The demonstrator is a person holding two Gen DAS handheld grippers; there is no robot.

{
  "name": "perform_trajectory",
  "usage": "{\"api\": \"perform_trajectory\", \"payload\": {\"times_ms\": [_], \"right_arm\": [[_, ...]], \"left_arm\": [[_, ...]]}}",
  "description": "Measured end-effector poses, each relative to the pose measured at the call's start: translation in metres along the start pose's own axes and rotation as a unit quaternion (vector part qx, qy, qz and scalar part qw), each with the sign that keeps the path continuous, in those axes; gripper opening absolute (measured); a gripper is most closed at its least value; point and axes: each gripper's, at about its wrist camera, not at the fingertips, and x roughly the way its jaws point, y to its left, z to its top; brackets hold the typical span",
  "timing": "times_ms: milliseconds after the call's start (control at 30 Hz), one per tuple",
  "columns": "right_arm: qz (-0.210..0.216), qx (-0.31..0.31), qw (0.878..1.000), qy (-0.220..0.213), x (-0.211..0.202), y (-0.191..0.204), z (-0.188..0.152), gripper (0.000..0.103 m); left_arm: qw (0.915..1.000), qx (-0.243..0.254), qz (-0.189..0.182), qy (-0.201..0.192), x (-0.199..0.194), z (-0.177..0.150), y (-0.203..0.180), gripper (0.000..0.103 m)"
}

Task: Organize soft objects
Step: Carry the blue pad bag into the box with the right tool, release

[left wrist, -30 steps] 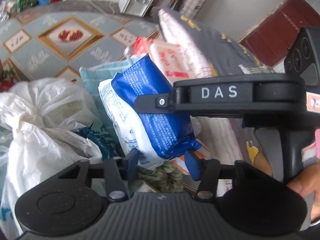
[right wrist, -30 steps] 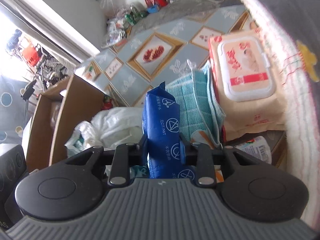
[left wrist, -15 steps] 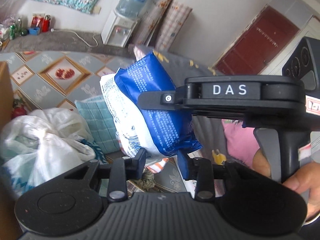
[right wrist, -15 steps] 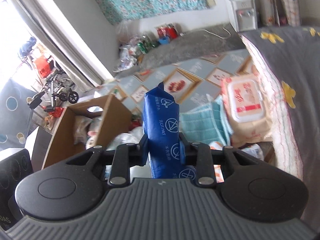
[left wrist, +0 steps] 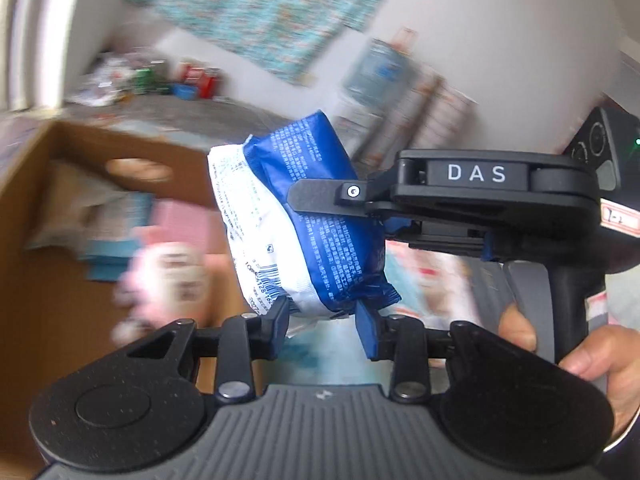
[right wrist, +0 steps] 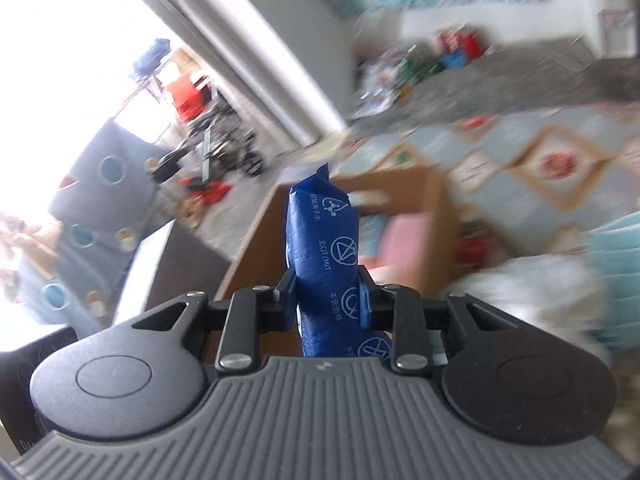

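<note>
Right gripper (right wrist: pixel 327 300): you had it clamped on the pack (right wrist: pixel 324 248).
Left gripper (left wrist: pixel 322 322): you had closed it further, nipping the pack's lower end.
Box (left wrist: pixel 36 184): beyond the fingers.

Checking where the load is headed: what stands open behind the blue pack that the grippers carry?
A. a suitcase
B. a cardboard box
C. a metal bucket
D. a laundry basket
B: past the blue pack clamped in the right gripper stands an open cardboard box.

A blue-and-white printed pack (left wrist: pixel 304 224), a brown cardboard box (left wrist: pixel 48 280), a teal floral wall cloth (left wrist: pixel 256 12).
</note>
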Motion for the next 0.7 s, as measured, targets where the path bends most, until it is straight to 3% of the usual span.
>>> {"api": "perform_trajectory", "payload": {"times_ms": [167,333,533,700], "right_arm": [[0.042,0.06,0.996,0.058,0.104,0.027,-0.008,0.027],[0.063,0.162,0.98,0.096,0.183,0.023,-0.023,0.027],[0.042,0.223,0.966,0.123,0.237,0.014,-0.045,0.027],[0.045,0.232,0.96,0.147,0.263,0.015,-0.068,0.03]], "left_arm": [[0.9958,-0.056,0.073,0.008,-0.004,0.002,0.072,0.039],[0.986,-0.107,0.128,-0.001,-0.022,0.004,0.12,0.04],[0.9819,-0.119,0.145,-0.025,-0.048,0.008,0.14,0.04],[0.9829,-0.117,0.138,-0.036,-0.061,0.004,0.148,0.042]]}}
